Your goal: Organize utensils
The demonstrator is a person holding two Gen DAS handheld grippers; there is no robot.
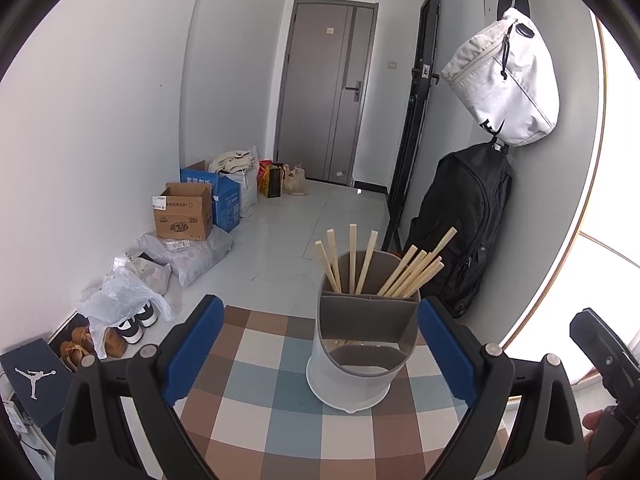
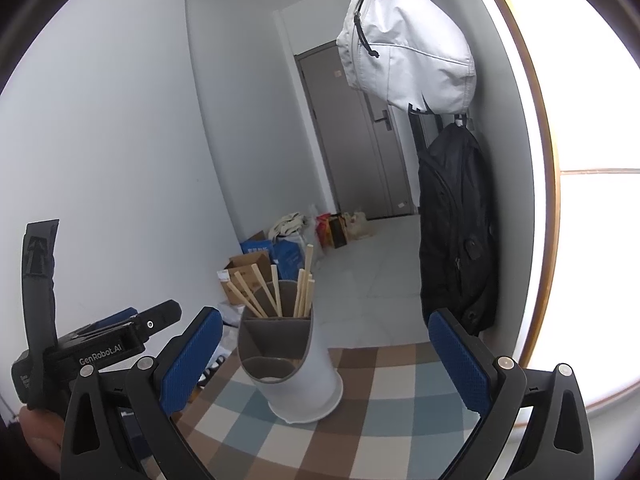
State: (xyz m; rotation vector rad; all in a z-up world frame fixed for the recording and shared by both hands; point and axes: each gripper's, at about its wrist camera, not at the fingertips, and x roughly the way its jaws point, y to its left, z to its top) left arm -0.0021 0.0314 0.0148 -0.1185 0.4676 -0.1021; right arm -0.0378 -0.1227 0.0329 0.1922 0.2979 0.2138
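1. both tongs are spread wide and empty — the left gripper (image 1: 320, 340) frames the white plastic utensil holder with grey dividers (image 1: 360, 352), while the right gripper (image 2: 324, 360) hangs back with nothing between its blue pads.
2. the holder stands upright on the checked tablecloth (image 1: 264, 380), near the table's far edge.
3. the pale wooden chopsticks (image 1: 412, 272) sit in the two rear compartments — a second bunch (image 1: 348, 260) at the left; the front pocket looks empty.
4. each stick's long axis runs up out of the holder, tips fanning outward.
5. my read: light, stiff, slightly slick sticks; pinch mid-shaft above the rim. the holder looks light and could tip.
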